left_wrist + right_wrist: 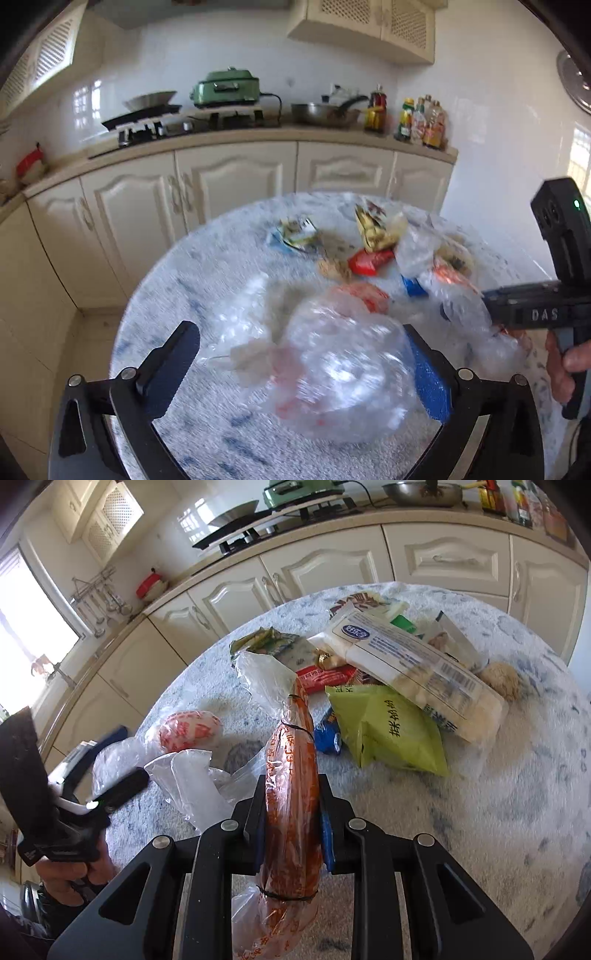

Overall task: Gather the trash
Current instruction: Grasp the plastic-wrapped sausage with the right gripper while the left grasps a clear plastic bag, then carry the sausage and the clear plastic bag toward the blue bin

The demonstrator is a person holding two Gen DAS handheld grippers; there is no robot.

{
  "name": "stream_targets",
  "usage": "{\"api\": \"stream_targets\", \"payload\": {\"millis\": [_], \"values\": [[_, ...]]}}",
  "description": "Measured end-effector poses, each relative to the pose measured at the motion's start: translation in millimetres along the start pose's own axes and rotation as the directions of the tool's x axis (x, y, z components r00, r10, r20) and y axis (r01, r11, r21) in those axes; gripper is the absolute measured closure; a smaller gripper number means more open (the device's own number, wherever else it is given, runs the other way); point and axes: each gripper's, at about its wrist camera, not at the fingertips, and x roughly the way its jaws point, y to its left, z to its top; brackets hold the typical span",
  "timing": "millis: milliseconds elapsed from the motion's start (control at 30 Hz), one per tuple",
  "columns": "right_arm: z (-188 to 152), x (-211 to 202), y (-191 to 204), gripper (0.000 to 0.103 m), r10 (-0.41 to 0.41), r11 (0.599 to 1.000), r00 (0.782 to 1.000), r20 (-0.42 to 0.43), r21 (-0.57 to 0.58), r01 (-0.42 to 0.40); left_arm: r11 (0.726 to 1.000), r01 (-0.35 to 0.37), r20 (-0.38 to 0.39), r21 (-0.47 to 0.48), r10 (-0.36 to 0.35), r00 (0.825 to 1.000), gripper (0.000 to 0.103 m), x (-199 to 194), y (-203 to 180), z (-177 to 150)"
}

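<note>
An orange-printed bag [293, 771] stands clamped in the right gripper [291, 812] above the round table [480, 812]. From it, more trash sits at one o'clock – a green packet [391, 731] and a white pack [413, 664]. The left gripper [299, 362] has its jaws wide apart (nothing pinched), a clear bag [343, 373] lying blurred between them. Cabinets [229, 177] stand at twelve o'clock.

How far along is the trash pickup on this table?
Early, by the look of it. Nothing shows as collected: no bin or filled bag is in view. In hand: the right hand-held gripper is shut on an orange-printed plastic bag; the left hand-held gripper stands open around a clear plastic bag. Left: the green snack packet, white wrapper, red wrapper and others on the table.
</note>
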Motion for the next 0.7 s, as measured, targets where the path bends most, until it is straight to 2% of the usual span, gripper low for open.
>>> {"api": "stream_targets", "payload": {"millis": [100, 167, 267, 367, 433, 467, 500, 600, 700], "values": [[-0.8, -2.5, -0.9, 0.080, 0.002, 1.000, 1.000, 0.001, -0.001, -0.002, 1.000, -0.024, -0.027, -0.005, 0.024, 0.999, 0.001, 0.0, -2.9, -2.0], [-1.1, -4.7, -2.3, 0.080, -0.001, 1.000, 1.000, 0.006, 0.000, 0.001, 1.000, 0.001, -0.025, 0.025, 0.000, 1.000, 0.001, 0.1, -13.5, 2.1], [-0.5, -9.5, -5.0, 0.080, -0.006, 1.000, 1.000, 0.015, 0.007, 0.006, 0.995, 0.024, -0.002, 0.101, -0.024, 1.000, 0.001, -1.2, -34.0, 4.1], [-1.6, -13.6, -7.6, 0.080, -0.013, 1.000, 1.000, 0.020, 0.014, 0.013, 0.983, -0.001, -0.042, 0.185, 0.009, 0.999, 0.001, 18.3, -44.4, 0.3], [-3.2, -15.6, -12.0, 0.080, -0.014, 1.000, 1.000, 0.021, 0.024, 0.013, 0.981, 0.013, -0.123, 0.194, 0.011, 0.992, 0.013, 45.6, -45.3, 1.6], [-3.5, -16.1, -13.3, 0.080, -0.013, 1.000, 1.000, 0.022, 0.027, 0.012, 0.982, 0.038, -0.167, 0.186, -0.006, 0.986, 0.041, 56.1, -45.1, 3.0], [-4.3, -17.0, -14.2, 0.080, -0.013, 1.000, 1.000, 0.023, 0.029, 0.013, 0.983, 0.050, -0.200, 0.178, -0.014, 0.980, 0.053, 64.0, -45.8, 4.8], [-8.0, -22.1, -18.0, 0.080, -0.019, 0.999, 0.999, 0.026, 0.038, 0.018, 0.984, 0.101, -0.189, 0.147, -0.072, 0.979, 0.059, 63.1, -50.2, 10.7], [-10.4, -30.7, -20.2, 0.081, -0.021, 0.999, 0.999, 0.046, 0.049, 0.019, 0.986, 0.103, -0.158, 0.129, -0.082, 0.984, 0.060, 54.7, -53.9, 11.7]]}}
